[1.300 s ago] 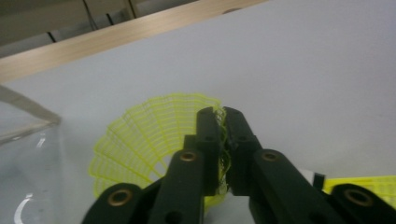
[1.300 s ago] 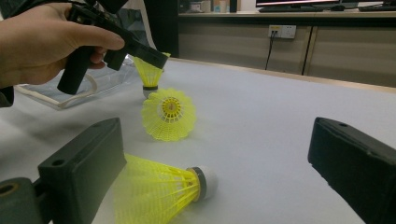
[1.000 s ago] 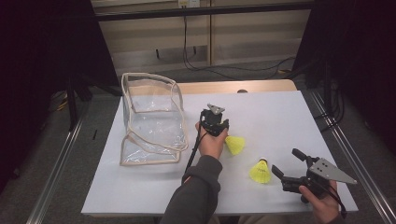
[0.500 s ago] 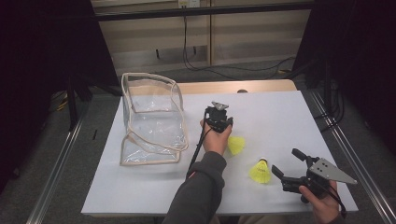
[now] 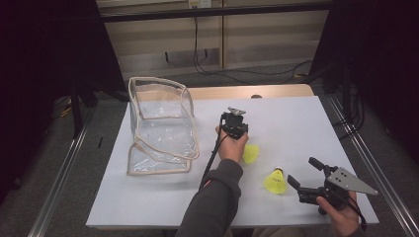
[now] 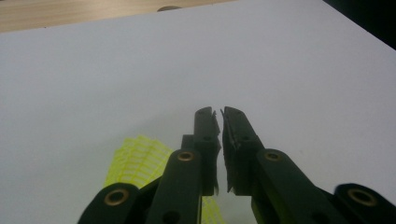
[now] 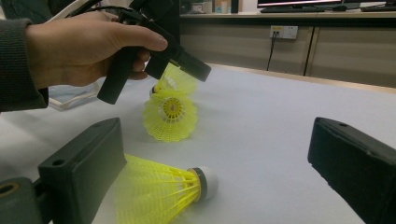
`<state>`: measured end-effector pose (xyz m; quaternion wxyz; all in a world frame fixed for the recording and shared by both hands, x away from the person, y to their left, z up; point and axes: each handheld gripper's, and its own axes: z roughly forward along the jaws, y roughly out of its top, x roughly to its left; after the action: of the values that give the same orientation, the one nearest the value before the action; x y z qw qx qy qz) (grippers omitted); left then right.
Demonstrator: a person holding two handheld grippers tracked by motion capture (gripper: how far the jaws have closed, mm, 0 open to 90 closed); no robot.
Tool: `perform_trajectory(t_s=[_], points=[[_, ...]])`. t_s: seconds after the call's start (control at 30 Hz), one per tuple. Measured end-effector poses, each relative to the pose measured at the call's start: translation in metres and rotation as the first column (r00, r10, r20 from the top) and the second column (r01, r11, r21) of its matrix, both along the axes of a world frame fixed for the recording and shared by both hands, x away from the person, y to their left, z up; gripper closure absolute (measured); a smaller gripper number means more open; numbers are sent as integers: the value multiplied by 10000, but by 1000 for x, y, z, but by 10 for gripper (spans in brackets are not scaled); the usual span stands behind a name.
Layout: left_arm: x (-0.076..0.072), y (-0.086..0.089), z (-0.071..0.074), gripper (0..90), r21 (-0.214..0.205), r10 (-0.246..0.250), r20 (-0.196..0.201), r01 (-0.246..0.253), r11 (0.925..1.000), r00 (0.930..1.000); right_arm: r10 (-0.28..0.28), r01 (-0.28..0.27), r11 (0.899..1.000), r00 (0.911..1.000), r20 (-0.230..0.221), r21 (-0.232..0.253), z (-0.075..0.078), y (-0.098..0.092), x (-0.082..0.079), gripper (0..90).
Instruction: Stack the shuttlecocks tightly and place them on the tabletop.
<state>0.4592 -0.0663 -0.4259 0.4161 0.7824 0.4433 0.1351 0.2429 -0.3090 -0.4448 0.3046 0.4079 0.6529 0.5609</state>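
Clear bag: The clear bag stands open at the left of the white surface. I see nothing inside it, and it stands just as it did a second ago.

Left tongs: This is where the change is. The left tongs have just been closing, and now only a thin slit is left between the tips. In the left gripper view I see nothing between them. They have shut on air.

First shuttlecock: The first shuttlecock lies on the surface just beside my left hand. In the left gripper view its yellow skirt peeks out under the left tongs, low and to the side, not between the tips. It lies in the same spot as a second ago.

What this means: I think the squeeze caught nothing. I judge that the left tongs must open again and come down around the shuttlecock before it can be picked up.

Second shuttlecock: The second shuttlecock lies on its side farther right, near the front edge. Its white tip points away from the right tongs.

Right tongs: The right tongs are spread wide, just as before. In the right gripper view the second shuttlecock lies between the two jaws, but they do not press on it.

Still to do: Both shuttlecocks lie on the surface, well apart from the bag.
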Motion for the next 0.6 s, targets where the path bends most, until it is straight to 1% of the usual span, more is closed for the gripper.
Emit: perform_trajectory(t_s=[0.17, 0.2, 0.3, 0.37, 0.43, 0.6], points=[[1, -2, -3, 853, -36, -2, -144, 1, 10000, 9999, -19, 19, 10000, 10000, -7, 11, 0, 0, 0, 32], [1, -2, -4, 852, 68, -27, -234, 29, 10000, 9997, -23, 23, 10000, 10000, -7, 7, 0, 0, 0, 32], [2, -2, -7, 853, -6, 46, -264, -46, 10000, 9996, -27, 27, 10000, 10000, -3, 6, 0, 0, 0, 32], [1, -1, -7, 853, 67, -52, -370, 55, 10000, 9993, -29, 30, 10000, 10000, -18, 49, 0, 0, -1, 32], [1, -1, -7, 853, 39, -96, -415, 98, 9999, 9991, -16, 16, 10000, 10000, -14, 21, 0, 0, 0, 32], [0, -1, -7, 852, -37, -137, -386, 136, 9999, 9992, -27, 27, 10000, 10000, -19, 69, 0, 0, -1, 32]])
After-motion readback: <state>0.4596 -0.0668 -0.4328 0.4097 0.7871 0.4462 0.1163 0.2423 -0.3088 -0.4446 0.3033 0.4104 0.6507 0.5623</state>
